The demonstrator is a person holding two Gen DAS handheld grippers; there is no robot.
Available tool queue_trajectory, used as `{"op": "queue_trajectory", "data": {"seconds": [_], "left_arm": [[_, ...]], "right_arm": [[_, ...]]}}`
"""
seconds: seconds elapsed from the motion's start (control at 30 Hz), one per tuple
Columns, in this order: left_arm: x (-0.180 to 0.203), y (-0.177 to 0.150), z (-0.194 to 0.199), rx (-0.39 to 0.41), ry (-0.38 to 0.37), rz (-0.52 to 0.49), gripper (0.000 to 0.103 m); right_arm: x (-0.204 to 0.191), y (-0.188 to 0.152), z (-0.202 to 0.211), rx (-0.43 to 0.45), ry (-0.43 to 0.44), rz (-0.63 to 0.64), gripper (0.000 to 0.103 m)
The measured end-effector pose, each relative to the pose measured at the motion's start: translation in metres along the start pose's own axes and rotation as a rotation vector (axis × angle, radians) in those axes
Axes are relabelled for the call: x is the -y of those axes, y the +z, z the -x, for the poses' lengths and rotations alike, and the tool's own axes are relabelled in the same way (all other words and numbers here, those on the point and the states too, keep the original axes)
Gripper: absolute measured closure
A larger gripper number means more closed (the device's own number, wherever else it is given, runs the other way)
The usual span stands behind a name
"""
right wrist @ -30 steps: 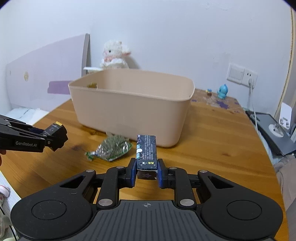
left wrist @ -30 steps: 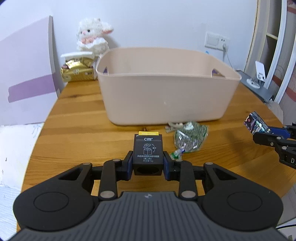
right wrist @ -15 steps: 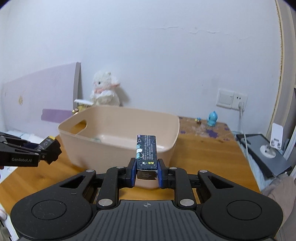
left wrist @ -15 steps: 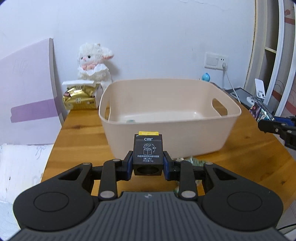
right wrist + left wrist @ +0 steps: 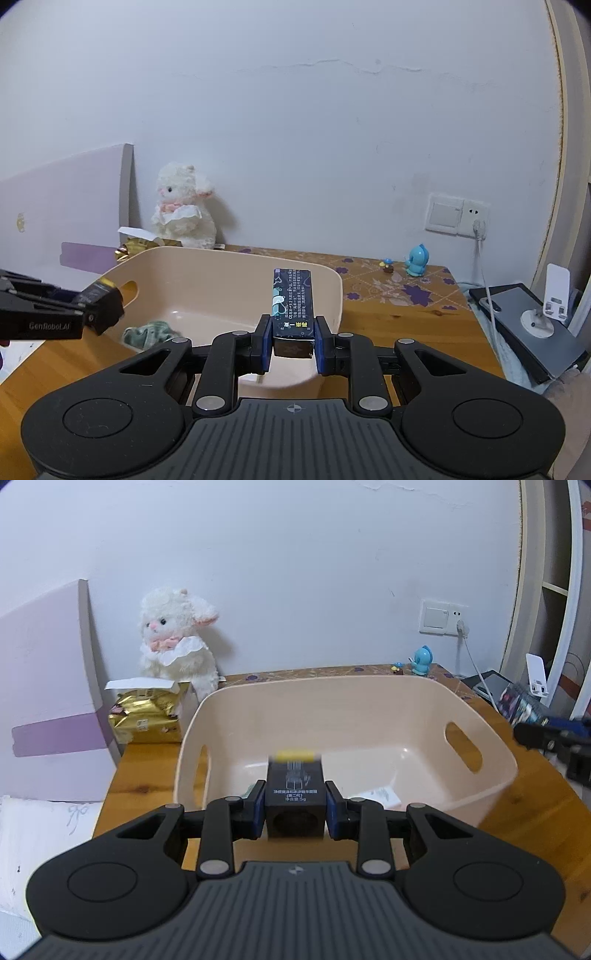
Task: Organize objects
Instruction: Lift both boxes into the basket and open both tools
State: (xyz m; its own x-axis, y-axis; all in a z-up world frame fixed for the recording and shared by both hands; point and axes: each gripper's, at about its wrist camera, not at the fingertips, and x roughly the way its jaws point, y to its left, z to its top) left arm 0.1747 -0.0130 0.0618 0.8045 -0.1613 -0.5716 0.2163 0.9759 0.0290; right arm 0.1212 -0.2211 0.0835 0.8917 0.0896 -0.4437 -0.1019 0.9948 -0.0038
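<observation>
A black box with a yellow top [image 5: 295, 794] sits between the fingers of my left gripper [image 5: 295, 812], which is shut on it over the near wall of the beige basket [image 5: 369, 681]. My right gripper [image 5: 293, 343] is shut on a long dark blue box [image 5: 291, 299] above the basket's [image 5: 221, 253] near right corner. Each gripper shows in the other view: the right one [image 5: 546, 734] at the basket's right side, the left one [image 5: 99, 306] over its left end. A green crumpled item [image 5: 147, 332] and a white packet [image 5: 380, 795] lie in the basket.
A white plush lamb [image 5: 173, 646] and a gold packet [image 5: 146, 716] stand behind the basket at the left, beside a purple board [image 5: 44, 686]. A blue figurine [image 5: 417, 264], a wall socket [image 5: 458, 218] with its cable, and a tablet with a phone stand [image 5: 532, 321] are at the right.
Both grippers have risen and moved forward from the table in front of the basket to above its near wall, each still holding its box. The green bag on the table has dropped out of view.
</observation>
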Motion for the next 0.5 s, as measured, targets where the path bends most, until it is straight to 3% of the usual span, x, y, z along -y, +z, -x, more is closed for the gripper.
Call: {"op": "queue_trajectory", "data": {"seconds": [0.23, 0.5], "left_arm": [[0.003, 0.018, -0.041, -0.042, 0.008, -0.007, 0.069], [0.010, 0.012, -0.079, -0.132, 0.022, -0.027, 0.069]], "right_arm": [[-0.003, 0.005, -0.033, -0.033, -0.009, 0.008, 0.082], [-0.007, -0.001, -0.069, -0.121, 0.003, 0.043, 0.082]]}}
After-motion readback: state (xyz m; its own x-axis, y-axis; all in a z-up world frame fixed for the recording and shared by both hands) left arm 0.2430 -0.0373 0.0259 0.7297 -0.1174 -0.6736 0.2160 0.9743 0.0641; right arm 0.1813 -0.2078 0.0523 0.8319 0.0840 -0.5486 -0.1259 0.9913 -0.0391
